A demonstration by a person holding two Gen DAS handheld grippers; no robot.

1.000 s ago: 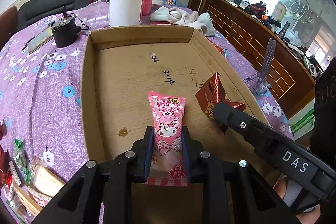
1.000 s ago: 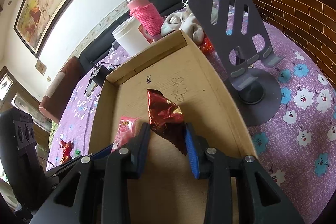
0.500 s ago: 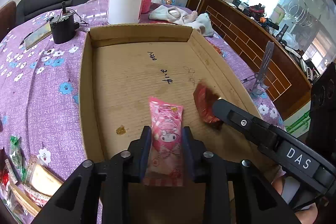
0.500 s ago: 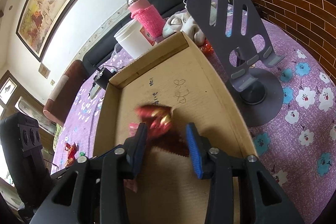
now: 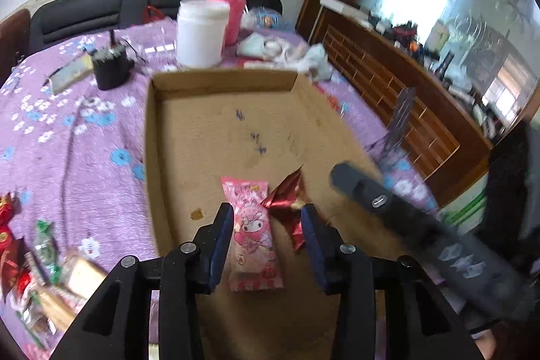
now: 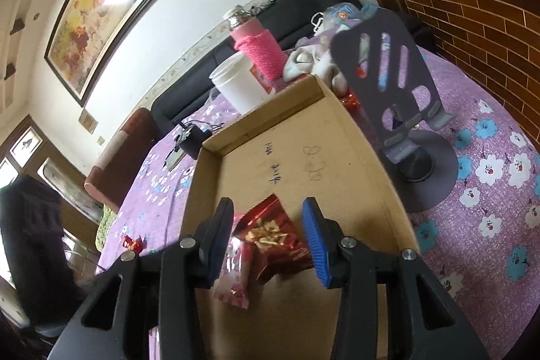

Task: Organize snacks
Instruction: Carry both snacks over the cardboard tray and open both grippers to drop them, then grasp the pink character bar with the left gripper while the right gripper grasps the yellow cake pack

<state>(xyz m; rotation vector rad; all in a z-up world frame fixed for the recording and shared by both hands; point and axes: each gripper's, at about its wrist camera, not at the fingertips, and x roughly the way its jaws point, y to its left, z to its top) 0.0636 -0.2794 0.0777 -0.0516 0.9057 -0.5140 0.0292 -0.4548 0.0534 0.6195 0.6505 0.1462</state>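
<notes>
A pink cartoon snack packet (image 5: 253,231) lies flat on the floor of the cardboard tray (image 5: 152,137). My left gripper (image 5: 266,215) straddles it, jaws opening, pads clear of it. A red foil snack (image 5: 287,204) lies against the pink packet's right side. In the right wrist view the red foil snack (image 6: 273,231) rests on the cardboard tray (image 6: 371,164) floor between the jaws of my right gripper (image 6: 267,208). Those jaws are opening too, with gaps on both sides. The pink packet (image 6: 236,272) sits partly under the left finger.
A white jar (image 5: 200,32), a pink-sleeved bottle (image 5: 231,5) and a cloth heap (image 5: 283,49) stand beyond the tray. A grey phone stand (image 6: 405,110) is right of it. Loose snacks (image 5: 30,262) lie on the purple flowered tablecloth (image 5: 67,130) at the left.
Both grippers have opened and let go. The pink packet and the red foil snack now lie side by side on the tray floor. The left gripper has lifted and drawn back.
</notes>
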